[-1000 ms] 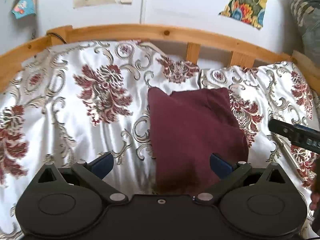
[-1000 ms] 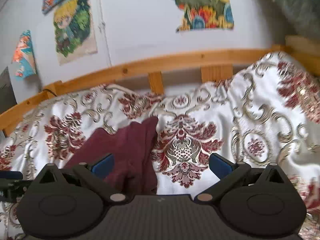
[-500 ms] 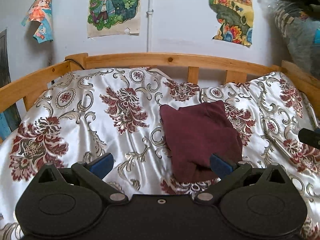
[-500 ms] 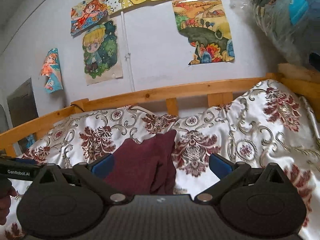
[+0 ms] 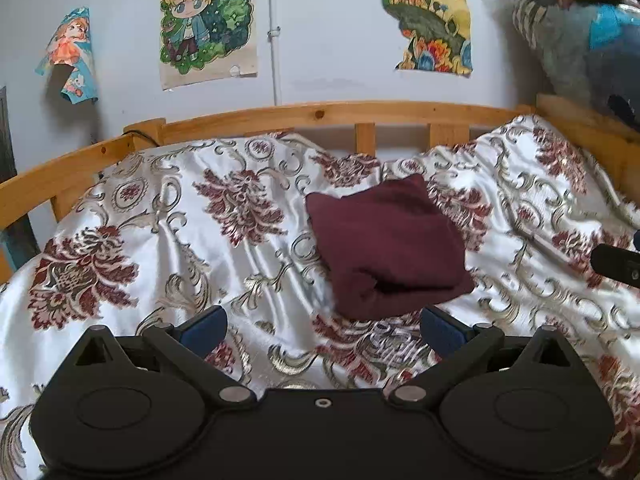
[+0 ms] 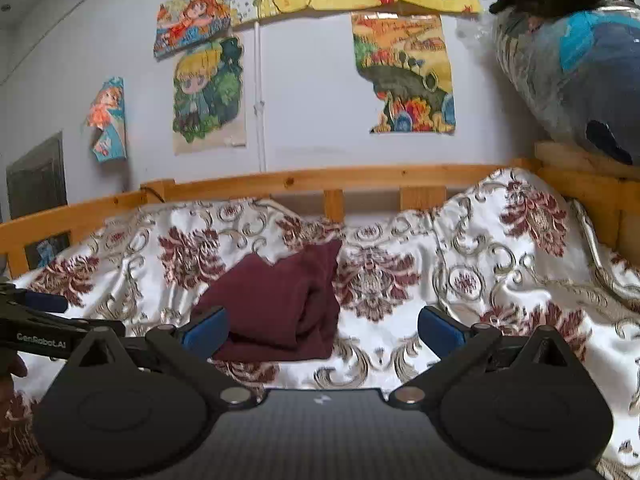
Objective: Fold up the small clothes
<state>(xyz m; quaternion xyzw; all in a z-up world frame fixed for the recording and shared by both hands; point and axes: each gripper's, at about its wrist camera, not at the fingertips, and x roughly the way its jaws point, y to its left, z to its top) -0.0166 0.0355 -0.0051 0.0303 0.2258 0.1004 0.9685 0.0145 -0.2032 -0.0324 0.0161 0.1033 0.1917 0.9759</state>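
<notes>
A dark maroon garment [image 5: 384,244] lies folded into a compact bundle on the floral bedspread [image 5: 180,240]. It also shows in the right wrist view [image 6: 280,304]. My left gripper [image 5: 322,326] is open and empty, held back from the garment's near edge and touching nothing. My right gripper [image 6: 322,326] is open and empty, also back from the garment, which lies ahead and to its left. The left gripper's side shows at the left edge of the right wrist view [image 6: 40,320]. The right gripper's tip shows at the right edge of the left wrist view [image 5: 616,266].
A wooden bed rail [image 5: 320,114] runs along the far side and both ends. The wall behind carries cartoon posters [image 5: 206,24]. A plastic-wrapped bundle [image 6: 568,60] sits on the right rail end.
Both grippers have pulled back and up from the garment, so it looks smaller and farther away. The garment has stayed folded on the bed. Both grippers stay open.
</notes>
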